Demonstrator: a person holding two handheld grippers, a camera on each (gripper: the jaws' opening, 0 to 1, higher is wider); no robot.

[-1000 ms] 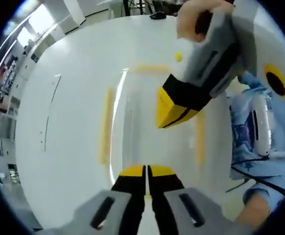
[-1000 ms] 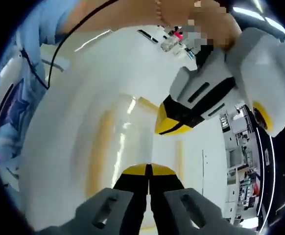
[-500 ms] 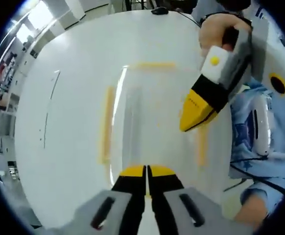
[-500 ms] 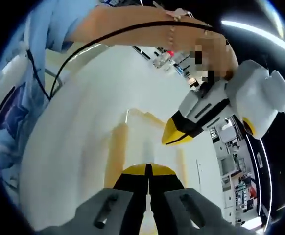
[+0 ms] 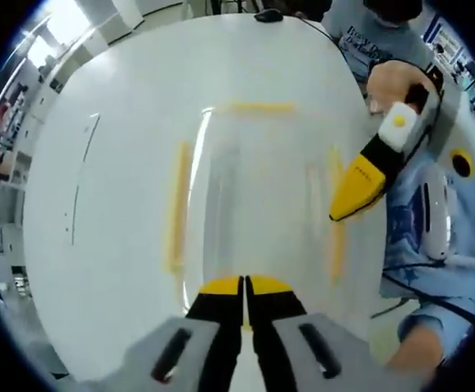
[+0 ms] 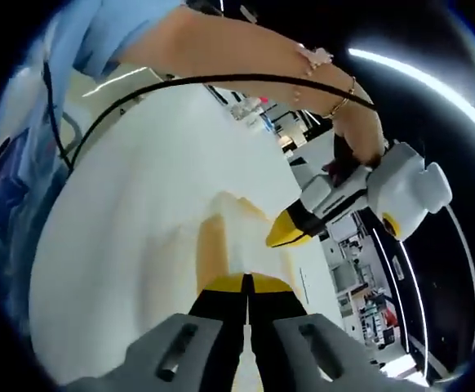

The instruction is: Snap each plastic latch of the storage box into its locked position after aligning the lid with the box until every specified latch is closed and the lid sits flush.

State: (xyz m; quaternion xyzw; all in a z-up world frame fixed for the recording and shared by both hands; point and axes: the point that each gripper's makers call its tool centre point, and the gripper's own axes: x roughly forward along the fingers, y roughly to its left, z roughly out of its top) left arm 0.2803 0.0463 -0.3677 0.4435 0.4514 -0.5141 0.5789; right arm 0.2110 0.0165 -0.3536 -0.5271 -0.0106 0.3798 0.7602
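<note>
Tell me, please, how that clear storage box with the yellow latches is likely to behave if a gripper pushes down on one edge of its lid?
The storage box looks see-through and seems empty, so it is probably light and may slide on the smooth white table. It looks low and broad, so tipping seems unlikely. The thin clear lid may flex a little near a yellow latch under the left gripper.

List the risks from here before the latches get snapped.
1. The box is clear on a white table, so its edges are hard to see; a claw may miss a yellow latch.
2. Both claws look shut: the left claw rests at the near edge, and the right claw hangs by the latch on its side. A shut tip could slide off a latch.
3. Whether the lid sits flush cannot be told; pressing a latch could jam it.
</note>
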